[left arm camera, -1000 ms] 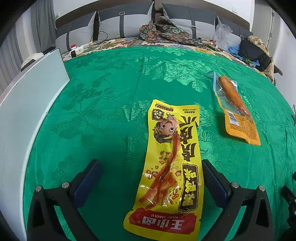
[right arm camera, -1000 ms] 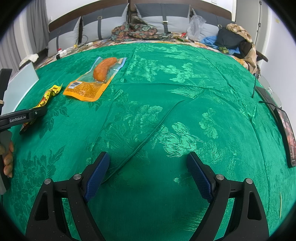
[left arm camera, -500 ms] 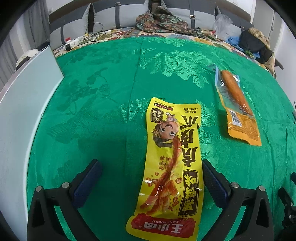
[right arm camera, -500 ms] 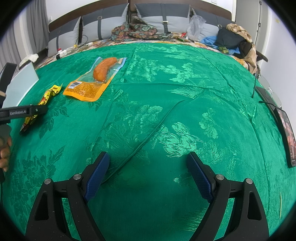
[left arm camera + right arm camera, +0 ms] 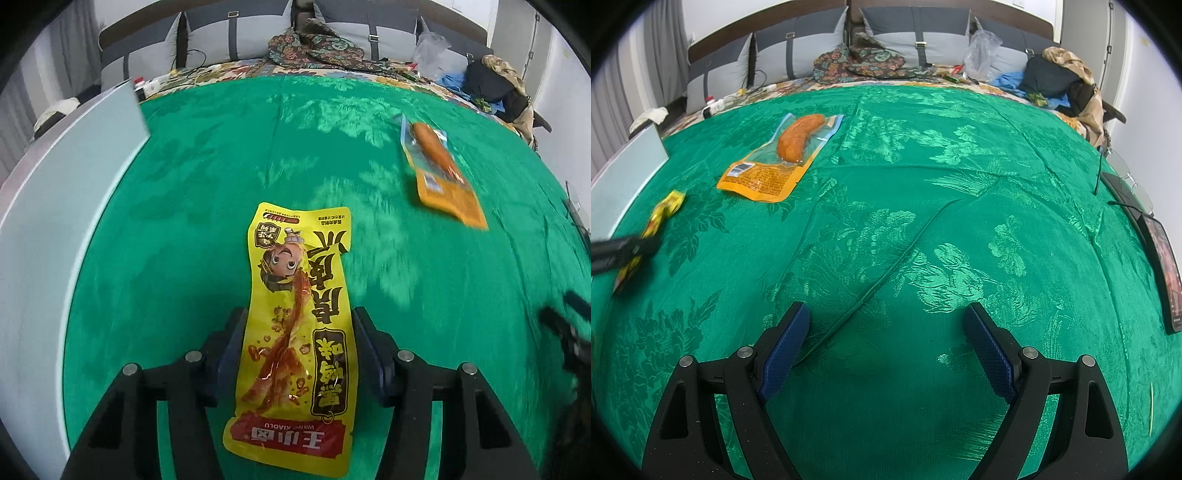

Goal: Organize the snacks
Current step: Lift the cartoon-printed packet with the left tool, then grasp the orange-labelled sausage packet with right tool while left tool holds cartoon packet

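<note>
The long yellow foil snack packet with the cartoon face (image 5: 295, 314) lies flat on the green brocade cloth (image 5: 207, 206), and the left gripper (image 5: 297, 354) has it squarely between its blue-padded fingers (image 5: 231, 350), one pad tight to each long edge. That reads as a clamp on the packet, though whether it has left the cloth yet I cannot tell. Over on the other side, the right gripper (image 5: 886, 332) hangs with its fingers spread wide over bare cloth, holding nothing.

So, by my reading, the sorting has barely begun: one packet is gripped, and the orange pouch with the sausage in its clear window (image 5: 783, 158) sits untouched, well apart up the cloth. A pale flat panel (image 5: 55, 221) lines the left edge; it may belong to a box or tray, but it is cut off.

The left view is smeared, blurring the pouch's print. The packet's near end runs under the gripper body.
</note>
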